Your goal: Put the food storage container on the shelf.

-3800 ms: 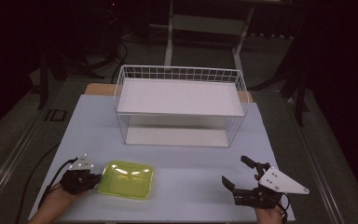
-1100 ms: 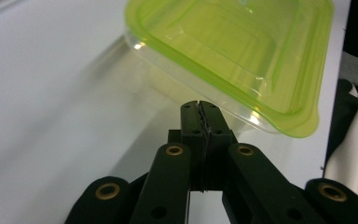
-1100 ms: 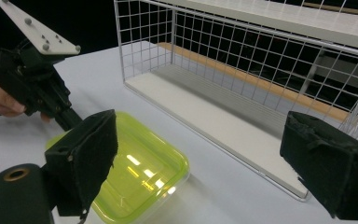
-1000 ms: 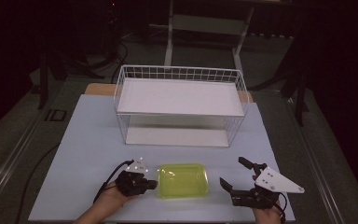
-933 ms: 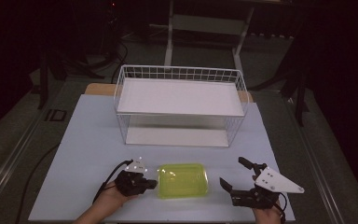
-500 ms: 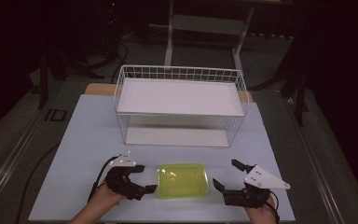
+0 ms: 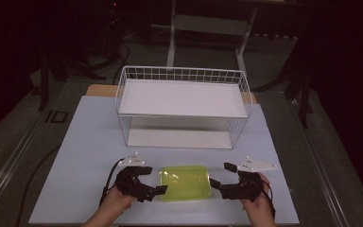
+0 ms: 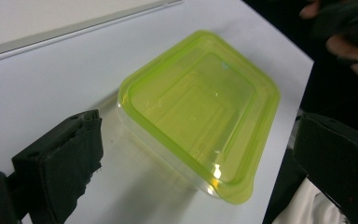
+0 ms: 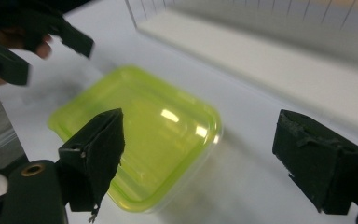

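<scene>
Green-lidded, the container [image 7: 185,182] lies flat in front of the wire basket [image 7: 182,106], long axis running hand to hand; left gripper [image 7: 155,190] and right gripper [image 7: 217,184] flank its ends equally near, jaws wide, gripping nothing.

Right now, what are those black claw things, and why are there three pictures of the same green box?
Those black things are hand-held tools with two jaws each, a bit like big tongs. A person holds one in each hand: the left gripper and the right gripper. One picture is taken from a camera high above the table. The other two come from little cameras riding on each tool, looking along its jaws, so you see the same things from different sides. On the table lies a green box with its lid on, and behind it stands a white wire basket with a shelf inside. Nothing is held: both tools have their jaws open, one at each end of the box. The left jaws have just been opening, with nothing pinched between them.
</scene>
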`<state>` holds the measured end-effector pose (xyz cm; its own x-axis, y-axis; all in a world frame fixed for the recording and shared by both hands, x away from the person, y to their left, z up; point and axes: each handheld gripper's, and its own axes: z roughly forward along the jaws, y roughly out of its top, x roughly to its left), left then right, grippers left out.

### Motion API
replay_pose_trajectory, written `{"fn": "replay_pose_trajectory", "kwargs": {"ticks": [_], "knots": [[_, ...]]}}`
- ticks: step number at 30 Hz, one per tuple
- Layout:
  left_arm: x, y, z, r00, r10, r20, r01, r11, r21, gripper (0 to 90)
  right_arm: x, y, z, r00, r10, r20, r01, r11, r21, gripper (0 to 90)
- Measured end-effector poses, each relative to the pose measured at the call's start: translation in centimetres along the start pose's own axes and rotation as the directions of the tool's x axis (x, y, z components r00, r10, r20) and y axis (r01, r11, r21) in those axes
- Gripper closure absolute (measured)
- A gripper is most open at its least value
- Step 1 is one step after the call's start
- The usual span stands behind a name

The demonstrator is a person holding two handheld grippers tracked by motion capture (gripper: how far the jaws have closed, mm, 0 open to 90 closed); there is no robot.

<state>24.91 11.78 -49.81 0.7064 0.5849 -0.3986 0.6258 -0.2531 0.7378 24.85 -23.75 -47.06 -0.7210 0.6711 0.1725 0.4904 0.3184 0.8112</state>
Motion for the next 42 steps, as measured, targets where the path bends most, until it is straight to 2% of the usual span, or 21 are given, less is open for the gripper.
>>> {"fn": "replay_pose_trajectory", "kwargs": {"ticks": [1, 2, 5, 7, 8, 10, 13, 17, 19, 21, 22, 24, 26, 27, 28, 30, 31, 32, 35, 37, 42], "knots": [[0.2, 0.0, 0.3, 0.9995, -0.032, -0.008, 0.032, 0.9995, 0.004, 2.5, -0.3, 0.0, 0.5, 0.9995, 0.031, -0.01, -0.031, 0.999, 0.026, 14.2], [0.3, -0.1, 0.4, 0.9986, -0.051, -0.01, 0.051, 0.9987, 0.0, 2.5, -1.0, -0.1, 1.2, 0.9913, 0.12, -0.055, -0.118, 0.992, 0.045, 14.1], [0.6, -0.2, 0.7, 0.9952, -0.097, 0.008, 0.097, 0.9952, -0.007, 2.5, -1.7, -0.2, 2.2, 0.9793, 0.195, -0.056, -0.19, 0.978, 0.082, 12.5], [0.6, -0.3, 0.9, 0.9911, -0.133, 0.008, 0.133, 0.9911, -0.008, 3.9, -2.1, -0.2, 2.9, 0.9677, 0.249, -0.041, -0.242, 0.963, 0.122, 13.6], [0.7, -0.4, 1.0, 0.9886, -0.15, 0.017, 0.15, 0.9886, -0.01, 6.4, -2.5, -0.2, 3.2, 0.9547, 0.291, -0.063, -0.28, 0.95, 0.142, 13.7], [0.7, -0.6, 1.3, 0.9829, -0.183, 0.02, 0.183, 0.9831, 0.001, 6.6, -2.9, -0.2, 3.7, 0.9387, 0.336, -0.076, -0.319, 0.93, 0.183, 15.4], [0.9, -0.7, 1.7, 0.9749, -0.22, 0.036, 0.219, 0.9756, 0.011, 8.3, -3.4, -0.3, 4.4, 0.9048, 0.416, -0.091, -0.384, 0.89, 0.247, 22.0], [1.2, -0.9, 2.1, 0.9626, -0.269, 0.031, 0.268, 0.9628, 0.035, 22.8, -3.9, -0.8, 4.9, 0.8604, 0.501, -0.094, -0.456, 0.839, 0.295, 30.8], [1.3, -1.1, 2.1, 0.9571, -0.289, 0.011, 0.289, 0.9568, 0.033, 29.2, -4.0, -1.0, 5.0, 0.8468, 0.523, -0.096, -0.474, 0.824, 0.31, 37.7], [1.5, -1.2, 2.1, 0.9509, -0.309, 0.008, 0.309, 0.9504, 0.037, 39.1, -4.0, -1.2, 5.1, 0.8237, 0.557, -0.108, -0.499, 0.802, 0.327, 42.6], [1.6, -1.3, 2.1, 0.9509, -0.309, 0.007, 0.309, 0.95, 0.048, 43.3, -4.0, -1.3, 5.2, 0.8161, 0.567, -0.111, -0.506, 0.794, 0.336, 45.4], [1.7, -1.4, 2.2, 0.9496, -0.313, 0.018, 0.311, 0.9476, 0.072, 51.6, -3.8, -1.5, 5.2, 0.8092, 0.577, -0.112, -0.512, 0.786, 0.345, 49.0], [1.7, -1.6, 2.1, 0.9505, -0.311, 0.001, 0.31, 0.9487, 0.062, 61.0, -3.7, -1.6, 5.2, 0.8143, 0.572, -0.1, -0.509, 0.786, 0.349, 56.5], [1.7, -1.6, 2.1, 0.9471, -0.321, 0.017, 0.319, 0.946, 0.056, 62.2, -3.6, -1.6, 5.2, 0.817, 0.569, -0.094, -0.507, 0.786, 0.353, 57.9], [1.7, -1.5, 2.1, 0.9476, -0.319, 0.018, 0.317, 0.9464, 0.059, 66.4, -3.5, -1.7, 5.2, 0.8191, 0.565, -0.097, -0.503, 0.789, 0.352, 61.7], [1.5, -1.5, 2.1, 0.9487, -0.316, 0.014, 0.315, 0.947, 0.065, 66.5, -3.3, -1.7, 5.2, 0.8127, 0.57, -0.12, -0.505, 0.792, 0.343, 69.6], [1.5, -1.4, 2.1, 0.946, -0.324, 0.015, 0.322, 0.9438, 0.076, 67.4, -3.2, -1.7, 5.1, 0.816, 0.565, -0.124, -0.5, 0.797, 0.338, 73.0], [1.4, -1.3, 2.1, 0.9435, -0.331, 0.013, 0.329, 0.9408, 0.081, 68.1, -3.0, -1.7, 5.0, 0.8179, 0.561, -0.125, -0.499, 0.801, 0.331, 73.6], [1.0, -1.1, 2.0, 0.9482, -0.317, -0.007, 0.317, 0.944, 0.093, 69.1, -2.8, -1.6, 4.9, 0.8244, 0.554, -0.117, -0.494, 0.804, 0.33, 75.0], [0.9, -1.2, 2.0, 0.9453, -0.326, -0.008, 0.325, 0.9409, 0.094, 70.2, -2.7, -1.6, 4.8, 0.8307, 0.545, -0.111, -0.488, 0.81, 0.325, 75.3], [0.5, -1.2, 1.9, 0.9399, -0.341, -0.024, 0.341, 0.9361, 0.084, 71.5, -2.5, -1.6, 4.6, 0.8298, 0.547, -0.111, -0.493, 0.812, 0.313, 76.3]]}}
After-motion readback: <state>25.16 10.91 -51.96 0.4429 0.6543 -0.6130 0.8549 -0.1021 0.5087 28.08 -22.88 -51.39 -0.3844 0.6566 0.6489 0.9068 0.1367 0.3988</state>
